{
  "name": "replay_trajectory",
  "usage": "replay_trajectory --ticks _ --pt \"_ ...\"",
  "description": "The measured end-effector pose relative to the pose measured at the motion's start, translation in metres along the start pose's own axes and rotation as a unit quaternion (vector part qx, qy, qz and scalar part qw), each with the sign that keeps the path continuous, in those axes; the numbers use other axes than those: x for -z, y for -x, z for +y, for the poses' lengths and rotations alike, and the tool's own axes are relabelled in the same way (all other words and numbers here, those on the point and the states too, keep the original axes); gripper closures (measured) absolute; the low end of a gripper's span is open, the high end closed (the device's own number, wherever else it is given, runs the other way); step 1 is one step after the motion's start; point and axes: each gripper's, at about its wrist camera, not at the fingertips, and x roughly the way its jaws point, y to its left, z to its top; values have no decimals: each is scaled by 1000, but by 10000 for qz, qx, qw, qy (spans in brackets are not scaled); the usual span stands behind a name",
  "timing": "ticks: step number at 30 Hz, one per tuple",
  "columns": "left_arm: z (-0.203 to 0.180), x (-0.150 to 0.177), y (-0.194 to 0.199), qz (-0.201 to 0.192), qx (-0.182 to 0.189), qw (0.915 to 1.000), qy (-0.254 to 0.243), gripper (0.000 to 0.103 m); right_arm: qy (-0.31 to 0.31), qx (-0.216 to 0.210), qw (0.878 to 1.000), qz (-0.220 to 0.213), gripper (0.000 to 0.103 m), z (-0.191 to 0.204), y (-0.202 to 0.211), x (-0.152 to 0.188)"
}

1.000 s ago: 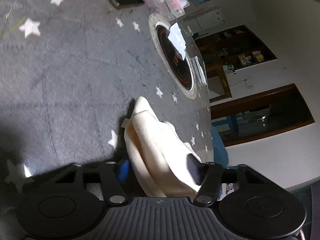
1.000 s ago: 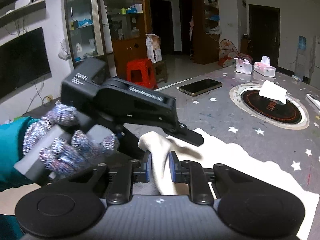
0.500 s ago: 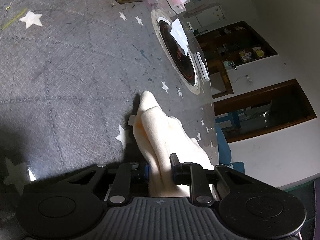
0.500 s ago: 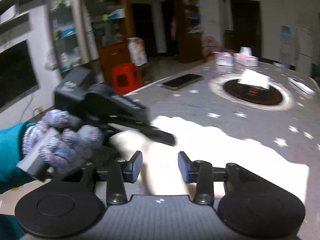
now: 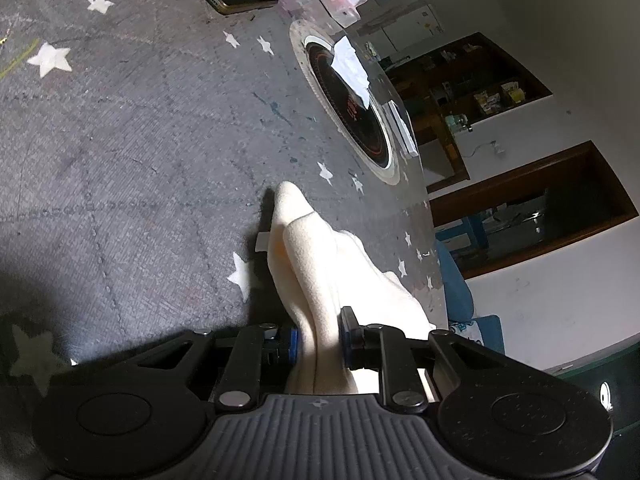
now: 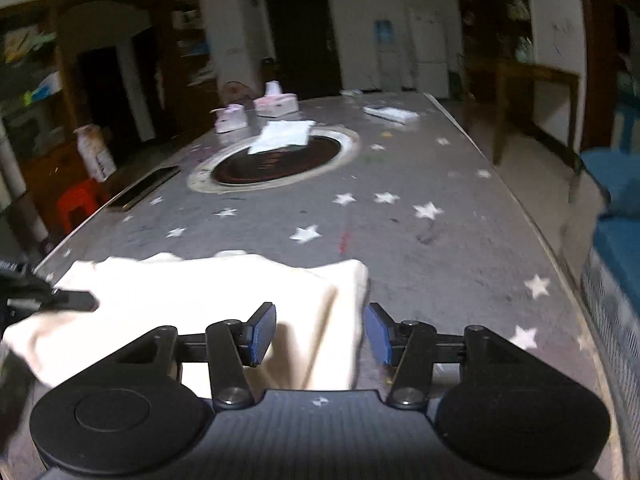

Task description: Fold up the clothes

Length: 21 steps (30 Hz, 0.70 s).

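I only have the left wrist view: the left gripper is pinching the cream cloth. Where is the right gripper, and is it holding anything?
Observer: The right gripper is at the cloth's other end, at a corner; its jaws are opening and the pads are not pressing the fabric.
Operator: Is the cloth spread out or bunched?
Observer: From the right wrist view it lies mostly flat across the near edge of the table, with a fold at the corner between the fingers.
Operator: Anything beyond that corner?
Observer: Only bare star-patterned tabletop there.
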Motion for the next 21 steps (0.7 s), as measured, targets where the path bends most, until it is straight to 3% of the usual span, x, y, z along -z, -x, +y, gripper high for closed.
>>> replay_trajectory --ticks 8,13,15,21 --pt "-5 1 0 -5 -103 9998 -140 82 -385 -290 9988 121 55 -8 -17 2" --pt "-12 3 1 -30 -263 9990 -360 82 -376 -521 9978 136 85 -4 -20 2" --pt "-16 3 2 -47 -325 9983 -475 83 -391 -573 9976 88 91 -3 -18 2" --pt "-39 4 8 -128 -216 9955 -911 86 -468 -636 9966 -229 92 -5 1 -1"
